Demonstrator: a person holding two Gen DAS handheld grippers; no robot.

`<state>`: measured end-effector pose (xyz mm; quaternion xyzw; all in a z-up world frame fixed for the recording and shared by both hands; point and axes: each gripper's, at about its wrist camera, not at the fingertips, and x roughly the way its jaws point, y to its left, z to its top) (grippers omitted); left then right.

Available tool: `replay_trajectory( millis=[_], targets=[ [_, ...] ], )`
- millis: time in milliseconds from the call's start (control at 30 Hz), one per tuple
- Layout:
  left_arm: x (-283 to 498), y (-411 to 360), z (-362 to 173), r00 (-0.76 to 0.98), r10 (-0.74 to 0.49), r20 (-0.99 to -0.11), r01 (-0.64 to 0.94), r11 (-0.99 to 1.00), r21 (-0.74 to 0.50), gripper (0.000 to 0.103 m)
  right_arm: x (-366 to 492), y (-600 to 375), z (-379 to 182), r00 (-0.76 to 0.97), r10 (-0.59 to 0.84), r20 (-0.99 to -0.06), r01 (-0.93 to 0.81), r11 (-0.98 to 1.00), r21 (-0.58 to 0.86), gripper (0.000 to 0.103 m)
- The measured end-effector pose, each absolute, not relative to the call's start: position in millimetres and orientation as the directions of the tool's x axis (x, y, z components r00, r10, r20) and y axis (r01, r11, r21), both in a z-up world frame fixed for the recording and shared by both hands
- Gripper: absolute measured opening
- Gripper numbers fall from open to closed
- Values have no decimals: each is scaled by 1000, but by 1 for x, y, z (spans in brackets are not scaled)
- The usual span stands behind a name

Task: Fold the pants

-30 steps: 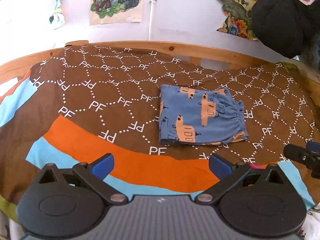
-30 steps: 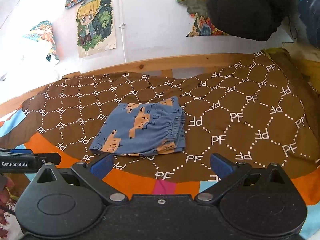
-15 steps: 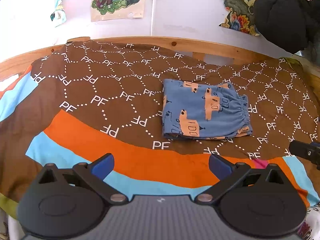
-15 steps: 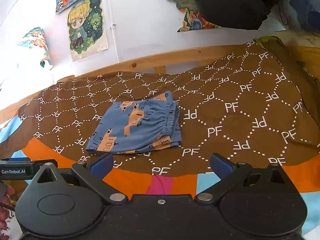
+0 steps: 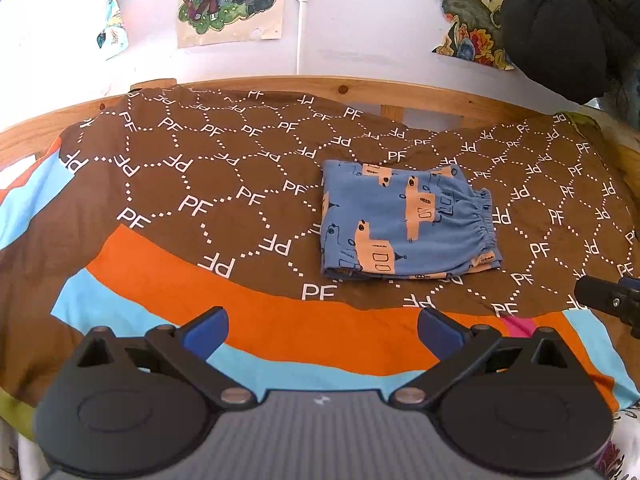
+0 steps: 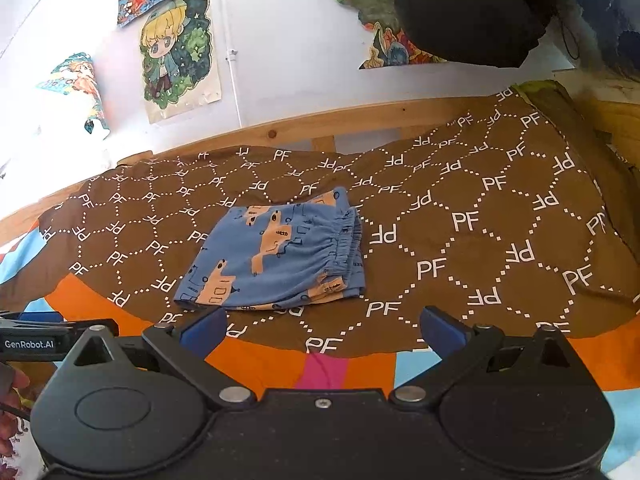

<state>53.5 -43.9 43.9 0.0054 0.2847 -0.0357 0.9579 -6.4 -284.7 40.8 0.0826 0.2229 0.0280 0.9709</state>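
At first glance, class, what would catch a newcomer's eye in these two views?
The small blue pants, folded into a neat square, lie mid-bed on the brown PF-lettered blanket. Both the left gripper and right gripper hang open short of them, touching nothing. A cartoon poster hangs on the wall behind.

Black claw bodies, blue fingertips, silver screws

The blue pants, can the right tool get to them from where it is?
Probably yes. The right tool is open, and only bare blanket lies between it and the folded pants.
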Motion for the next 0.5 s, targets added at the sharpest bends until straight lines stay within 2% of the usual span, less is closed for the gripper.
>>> replay_trajectory(
  millis=[500],
  targets=[
    [52,-42,42,830,-63,-554,67,998,-14,103,-6,-286,39,897,94,-432,-19,984,175,102]
  ],
)
